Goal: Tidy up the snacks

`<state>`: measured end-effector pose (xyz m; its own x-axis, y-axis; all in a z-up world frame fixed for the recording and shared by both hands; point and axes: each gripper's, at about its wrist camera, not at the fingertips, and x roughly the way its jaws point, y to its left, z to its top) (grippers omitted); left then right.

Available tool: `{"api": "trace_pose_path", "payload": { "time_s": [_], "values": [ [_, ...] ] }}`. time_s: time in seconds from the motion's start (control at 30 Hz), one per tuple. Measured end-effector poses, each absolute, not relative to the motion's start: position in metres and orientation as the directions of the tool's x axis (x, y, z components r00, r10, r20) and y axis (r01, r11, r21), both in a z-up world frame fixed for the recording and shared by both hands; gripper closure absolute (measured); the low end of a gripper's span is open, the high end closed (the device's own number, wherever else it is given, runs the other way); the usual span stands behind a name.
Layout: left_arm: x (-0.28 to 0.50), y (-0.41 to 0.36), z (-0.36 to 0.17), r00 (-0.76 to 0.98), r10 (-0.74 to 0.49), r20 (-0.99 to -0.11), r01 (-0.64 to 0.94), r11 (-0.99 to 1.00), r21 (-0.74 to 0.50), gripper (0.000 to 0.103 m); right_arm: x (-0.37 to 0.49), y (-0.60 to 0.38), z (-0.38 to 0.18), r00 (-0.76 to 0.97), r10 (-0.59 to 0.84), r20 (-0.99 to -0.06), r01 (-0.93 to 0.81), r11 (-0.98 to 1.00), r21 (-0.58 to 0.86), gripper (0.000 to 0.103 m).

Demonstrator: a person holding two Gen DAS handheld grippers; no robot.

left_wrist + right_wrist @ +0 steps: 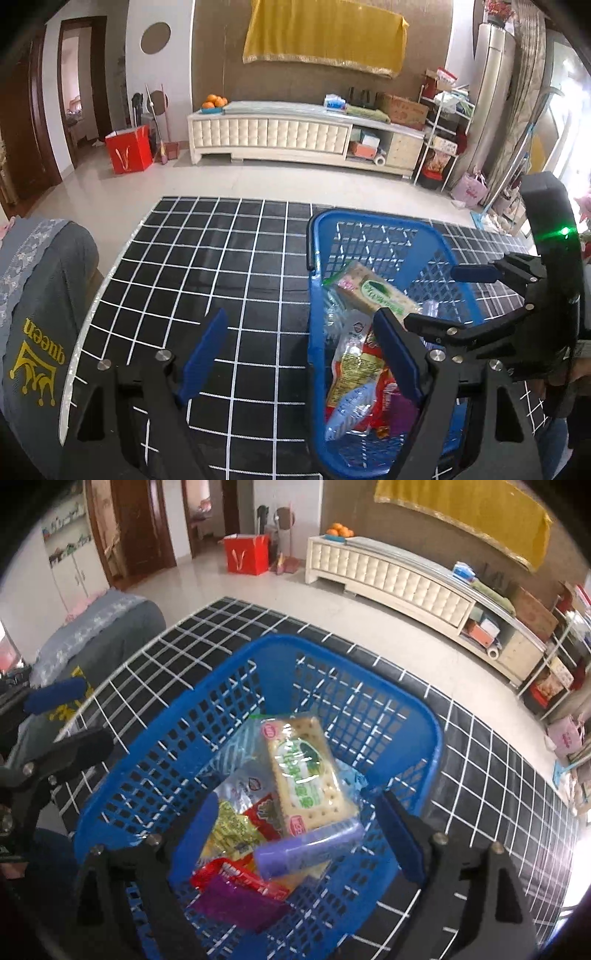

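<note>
Right wrist view looks down into the blue basket [236, 686] on the checked tabletop [491, 760], near its front edge — a cracker pack [306, 771] lies on top of the snack packets (a purple tube [306, 849] beside it). The right hand-held gripper [299, 845] hangs released over them, gripping nothing. The left hand-held gripper [306, 354] also stands released — straddling the basket's left rim.
</note>
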<state>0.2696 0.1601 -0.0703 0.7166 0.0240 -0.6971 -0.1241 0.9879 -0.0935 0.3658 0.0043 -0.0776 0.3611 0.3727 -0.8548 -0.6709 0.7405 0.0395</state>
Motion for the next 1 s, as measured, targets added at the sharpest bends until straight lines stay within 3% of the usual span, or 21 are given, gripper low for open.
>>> {"api": "trace_pose_path", "payload": {
  "time_s": [0.27, 0.37, 0.4, 0.43, 0.47, 1.0],
  "values": [
    [0.230, 0.143, -0.037, 0.780, -0.004, -0.626, -0.109, 0.984, -0.142, 0.017, 0.328, -0.042, -0.026, 0.458, 0.443, -0.770, -0.581, 0.806, 0.118, 0.013],
    [0.208, 0.130, -0.023, 0.811, 0.004, -0.585, -0.106, 0.985, -0.139, 0.014, 0.303, -0.061, -0.001, 0.533, 0.443, -0.721, -0.553, 0.827, 0.100, 0.006],
    [0.203, 0.126, -0.018, 0.818, 0.013, -0.575, -0.112, 0.984, -0.137, 0.010, 0.291, -0.069, 0.008, 0.563, 0.439, -0.700, -0.540, 0.837, 0.090, 0.001],
    [0.195, 0.124, -0.013, 0.829, 0.027, -0.559, -0.123, 0.983, -0.135, 0.001, 0.287, -0.074, 0.013, 0.577, 0.435, -0.691, -0.532, 0.843, 0.087, 0.000],
    [0.188, 0.121, -0.008, 0.839, 0.028, -0.543, -0.123, 0.983, -0.139, 0.000, 0.281, -0.080, 0.019, 0.593, 0.428, -0.682, -0.516, 0.852, 0.086, 0.000],
    [0.107, 0.059, 0.038, 0.893, -0.049, -0.448, 0.007, 0.995, -0.095, 0.000, 0.172, -0.148, 0.065, 0.773, 0.330, -0.542, -0.369, 0.929, 0.040, 0.000]
  ]
}}
